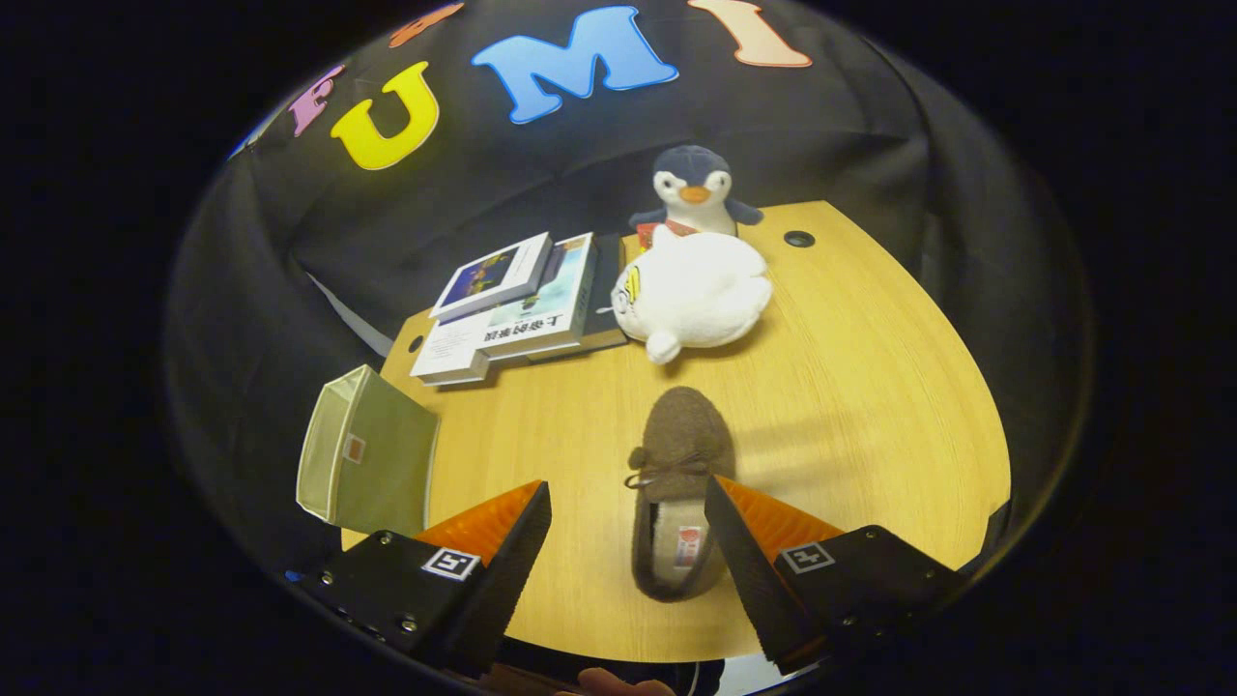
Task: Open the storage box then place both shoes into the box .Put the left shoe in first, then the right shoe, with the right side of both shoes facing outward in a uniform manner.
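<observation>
Gripper view has the claw (628, 541) spread wide and empty over the bench (870, 387), the brown shoe (676, 483) lying lengthwise between its fingers, toe pointing far.

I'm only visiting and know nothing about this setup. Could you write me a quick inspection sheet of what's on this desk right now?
Surface: wooden table with a round cable hole.
Job's things: brown slipper between the fingers, nearer the right one; green fabric storage box off the table's left edge.
Clutter: stack of books, white plush toy, penguin plush.
Grippers: gripper fingers open, not pressing the slipper.
Cables: nothing seen.
Surroundings: black cloth wall.
</observation>
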